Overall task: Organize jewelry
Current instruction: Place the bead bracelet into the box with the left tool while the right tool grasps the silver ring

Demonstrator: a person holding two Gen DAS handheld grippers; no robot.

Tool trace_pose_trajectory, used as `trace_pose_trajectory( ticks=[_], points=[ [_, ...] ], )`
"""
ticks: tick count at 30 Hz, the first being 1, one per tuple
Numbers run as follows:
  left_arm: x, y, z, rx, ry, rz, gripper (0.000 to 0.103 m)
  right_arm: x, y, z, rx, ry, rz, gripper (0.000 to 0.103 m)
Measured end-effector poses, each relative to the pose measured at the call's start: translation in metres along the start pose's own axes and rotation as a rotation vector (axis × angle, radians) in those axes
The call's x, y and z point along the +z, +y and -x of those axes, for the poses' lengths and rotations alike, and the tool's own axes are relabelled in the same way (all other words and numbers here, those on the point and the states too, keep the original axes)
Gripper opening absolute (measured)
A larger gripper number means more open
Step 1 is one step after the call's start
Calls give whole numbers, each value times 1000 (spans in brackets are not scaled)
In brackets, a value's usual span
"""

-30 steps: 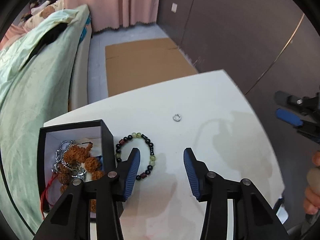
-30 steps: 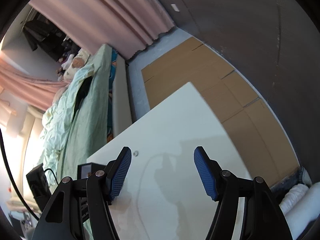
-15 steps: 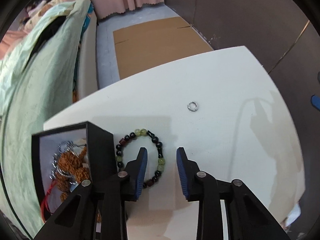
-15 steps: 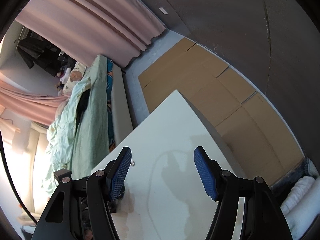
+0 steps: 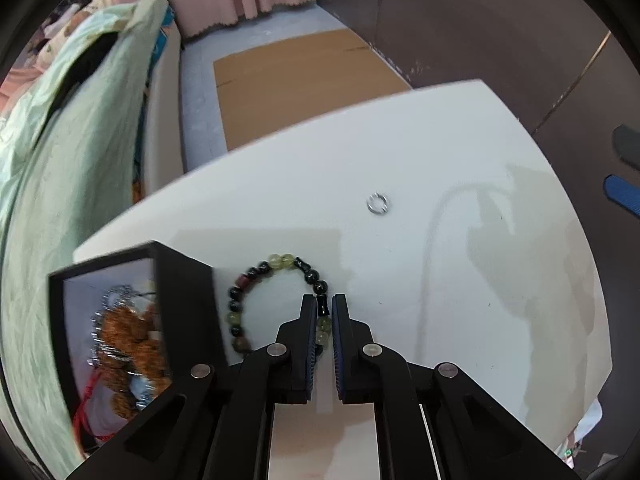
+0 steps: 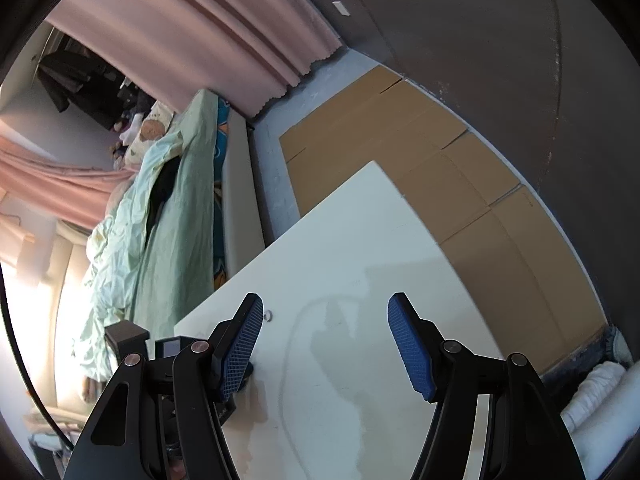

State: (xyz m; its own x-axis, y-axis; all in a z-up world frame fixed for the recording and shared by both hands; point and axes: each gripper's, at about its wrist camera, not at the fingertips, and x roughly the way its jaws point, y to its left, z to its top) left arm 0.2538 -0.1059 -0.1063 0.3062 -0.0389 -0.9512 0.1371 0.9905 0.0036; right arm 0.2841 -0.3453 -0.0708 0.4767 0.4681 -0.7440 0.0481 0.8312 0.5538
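**Left gripper pinches beaded bracelet beside jewelry box**

Your left gripper (image 5: 324, 310) is drawn in narrow on the white worktop (image 5: 440, 168), its two blue-padded fingers (image 5: 308, 320) pressed against the right side of the beaded bracelet (image 5: 256, 276). A dark bead of the strand sits squeezed between the tips. The bracelet, a loop of black, pale green and reddish beads, lies flat on the worktop with its left side just beside the outer wall of the black jewelry box (image 5: 188, 300). Inside that open box you can see a tangle of orange-brown beads (image 5: 120, 340), a silvery chain (image 5: 108, 304) and a red cord (image 5: 86, 404); the view there is blurred.

Farther out on the worktop, well apart from the bracelet, a small silver ring (image 5: 377, 203) lies alone. It shows again in your right wrist view (image 6: 269, 314), just beyond the left finger tip.

Your right gripper (image 6: 326, 340) is spread wide and holds nothing, above a bare stretch of the worktop. A blue pad of it (image 5: 622, 196) shows at the right edge of the left wrist view.

Beyond the worktop lie flattened cardboard (image 6: 400, 128) on the floor, a bed with a green cover (image 6: 168, 216) and pink curtains (image 6: 208, 20).
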Motion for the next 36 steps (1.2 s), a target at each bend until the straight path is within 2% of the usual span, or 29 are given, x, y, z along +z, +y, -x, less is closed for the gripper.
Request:
trace_pose_trajectory(
  ticks=[8, 15, 22, 25, 33, 36],
  points=[
    [-5, 22, 53, -61, -151, 51, 8, -4, 21, -18, -11, 29, 73, 64],
    [-21, 37, 89, -133, -257, 112, 8, -10, 43, -43, -26, 76, 163, 55],
    [-25, 69, 108, -209, -371, 171, 7, -21, 64, -66, -40, 124, 247, 44],
    [-27, 84, 110, -231, -384, 202, 7, -24, 73, -78, -51, 141, 281, 37],
    [-36, 115, 112, -243, -395, 248, 7, -25, 88, -109, -101, 177, 330, 34],
    [-39, 122, 109, -249, -384, 259, 7, -25, 93, -123, -137, 198, 357, 27]
  ],
)
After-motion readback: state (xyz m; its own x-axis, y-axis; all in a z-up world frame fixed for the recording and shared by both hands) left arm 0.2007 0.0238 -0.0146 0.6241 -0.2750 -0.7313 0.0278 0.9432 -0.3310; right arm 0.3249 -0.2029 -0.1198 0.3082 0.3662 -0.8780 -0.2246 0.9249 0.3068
